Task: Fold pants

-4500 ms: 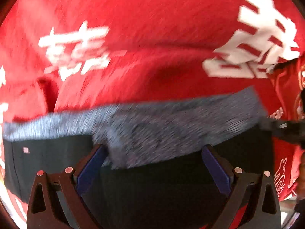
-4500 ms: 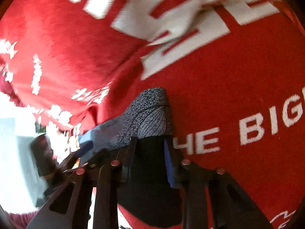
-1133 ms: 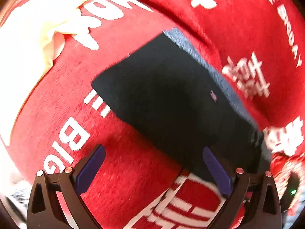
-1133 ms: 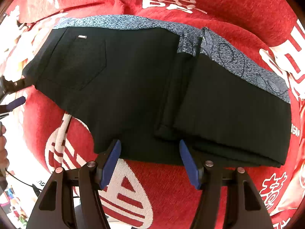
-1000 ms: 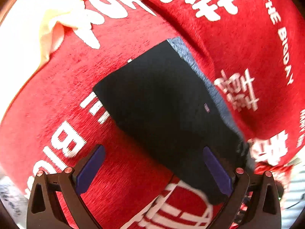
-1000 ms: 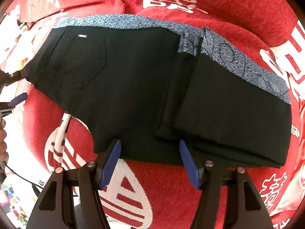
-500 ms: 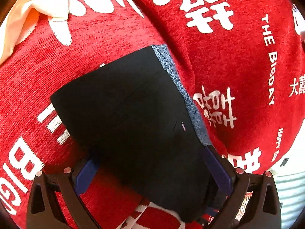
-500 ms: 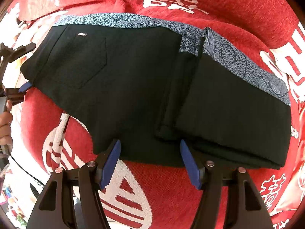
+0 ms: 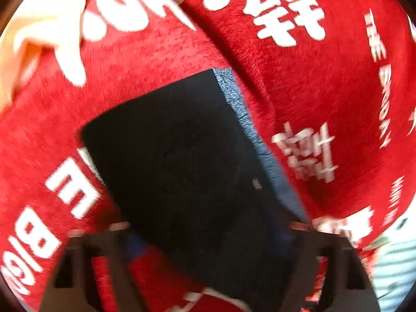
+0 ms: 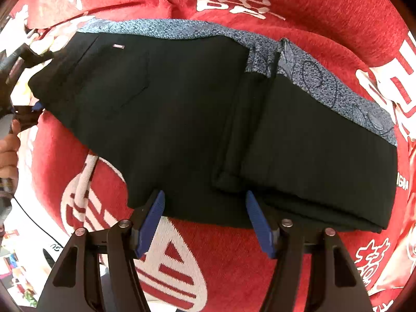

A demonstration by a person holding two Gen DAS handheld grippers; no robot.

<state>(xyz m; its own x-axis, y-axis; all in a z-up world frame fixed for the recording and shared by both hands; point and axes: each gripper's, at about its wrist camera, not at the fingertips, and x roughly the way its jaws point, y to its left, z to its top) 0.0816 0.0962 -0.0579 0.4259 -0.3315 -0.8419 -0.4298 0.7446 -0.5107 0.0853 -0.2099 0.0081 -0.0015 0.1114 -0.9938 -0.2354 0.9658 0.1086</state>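
The black pants [image 10: 182,119] with a blue-grey patterned waistband [image 10: 325,85] lie folded on the red blanket [image 10: 234,257]. One end is doubled over at the right [image 10: 312,161]. My right gripper [image 10: 204,221] is open at the pants' near edge, its jaws apart and empty. In the left wrist view the pants [image 9: 182,169] fill the middle, blurred. My left gripper [image 9: 208,244] is open with the pants' end between its jaws. It also shows in the right wrist view [image 10: 28,78] at the pants' left end.
The red blanket [image 9: 325,91] has white characters and letters. A pale cloth [image 9: 39,26] lies at the upper left of the left wrist view. A hand [image 10: 9,156] and floor clutter show at the left edge of the right wrist view.
My left gripper has swung in from beside the pants until its open jaws straddle their left end. The right gripper and the pants have stayed still.
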